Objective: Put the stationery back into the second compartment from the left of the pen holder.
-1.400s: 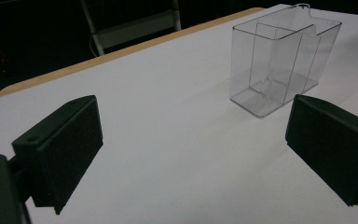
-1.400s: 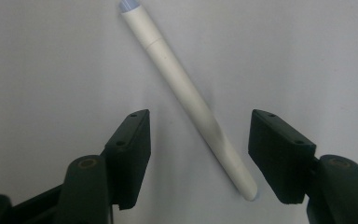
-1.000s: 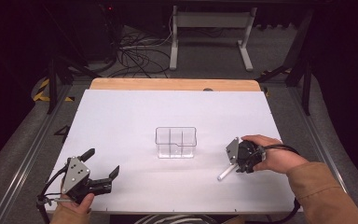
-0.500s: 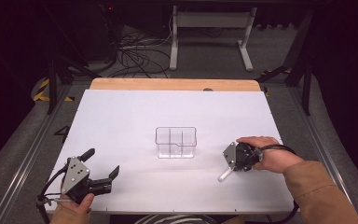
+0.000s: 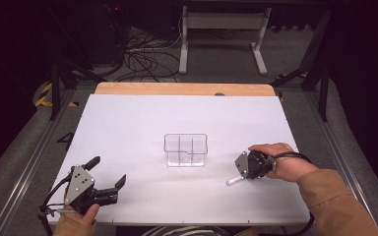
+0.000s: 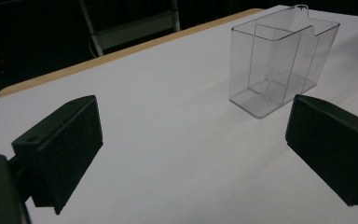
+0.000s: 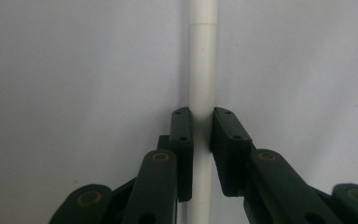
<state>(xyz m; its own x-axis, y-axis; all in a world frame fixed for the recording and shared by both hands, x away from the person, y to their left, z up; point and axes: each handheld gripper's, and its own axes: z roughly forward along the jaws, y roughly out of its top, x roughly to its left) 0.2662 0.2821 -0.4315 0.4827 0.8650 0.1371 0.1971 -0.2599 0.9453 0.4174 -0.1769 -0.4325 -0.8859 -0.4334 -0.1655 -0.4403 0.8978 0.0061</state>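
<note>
- We see a slim white cylinder (image 7: 202,70), marker-like with a cap seam near its far end, lying on the white surface (image 5: 142,123) at the right, its free end pointing toward the near edge in the high view (image 5: 235,181).
- The right claw (image 7: 201,135) has its two black jaws pressed against either side of this cylinder, clamping it; in the high view the right claw (image 5: 243,172) points down at the surface, with a hand (image 5: 283,162) in a tan sleeve wrapped around it.
- Just to the left of that claw stands a clear plastic container (image 5: 186,150) with inner dividers, upright near the middle of the surface and apart from both claws.
- The left claw (image 5: 108,173) sits at the near left corner, jaws spread wide with nothing between them; its own view shows the container (image 6: 279,60) ahead and to the right.
- Beyond the surface, we see a wooden strip (image 5: 182,89) along the far edge, then dark floor with cables (image 5: 142,54) and a white frame (image 5: 221,29).
</note>
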